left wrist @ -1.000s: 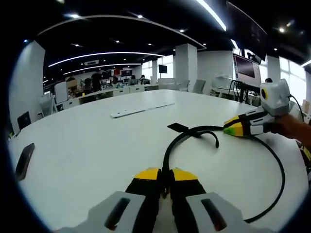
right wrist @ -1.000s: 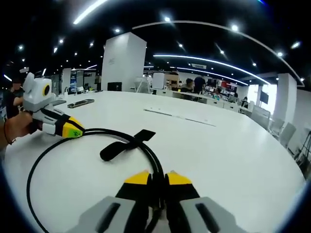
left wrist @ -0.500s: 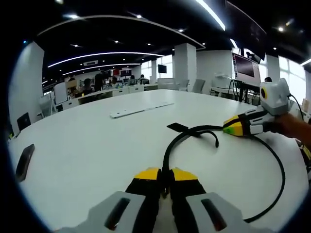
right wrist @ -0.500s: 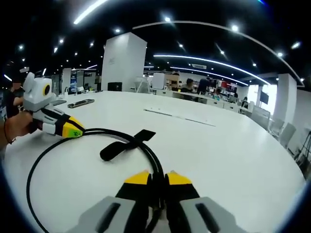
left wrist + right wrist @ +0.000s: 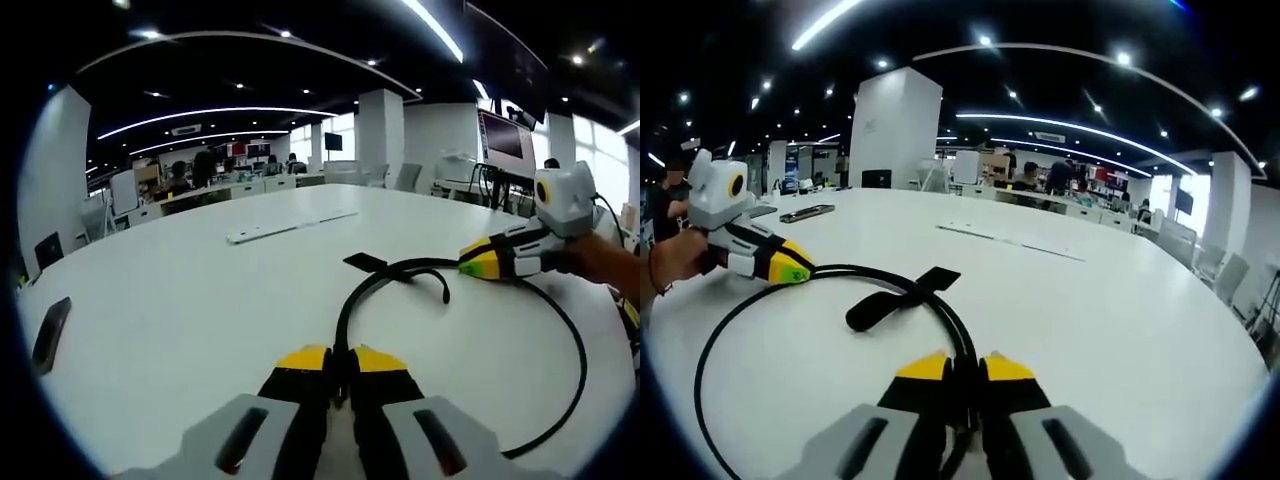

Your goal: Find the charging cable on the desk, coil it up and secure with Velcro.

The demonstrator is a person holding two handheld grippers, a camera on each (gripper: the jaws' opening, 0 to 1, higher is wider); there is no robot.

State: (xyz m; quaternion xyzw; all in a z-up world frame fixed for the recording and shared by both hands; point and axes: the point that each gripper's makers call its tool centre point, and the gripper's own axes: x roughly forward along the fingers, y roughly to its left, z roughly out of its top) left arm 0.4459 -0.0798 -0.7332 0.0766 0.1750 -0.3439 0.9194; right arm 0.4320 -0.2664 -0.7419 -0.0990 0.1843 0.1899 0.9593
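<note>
A black charging cable (image 5: 570, 340) lies in a wide loop on the white table (image 5: 180, 300). Its black Velcro strap (image 5: 364, 262) lies flat at the point where the strands meet. My left gripper (image 5: 340, 360) is shut on the cable low in the left gripper view. Across the loop, my right gripper (image 5: 468, 262) pinches the cable where it meets the strap. In the right gripper view the right gripper (image 5: 965, 368) is shut on the cable (image 5: 710, 360), with the strap (image 5: 937, 276) just ahead. The left gripper (image 5: 800, 268) holds the loop's far side.
A dark phone (image 5: 50, 332) lies near the table's left edge, and a long white strip (image 5: 290, 225) lies farther back. The phone (image 5: 806, 212) and strip (image 5: 1010, 240) also show in the right gripper view. Desks, monitors and people fill the office beyond.
</note>
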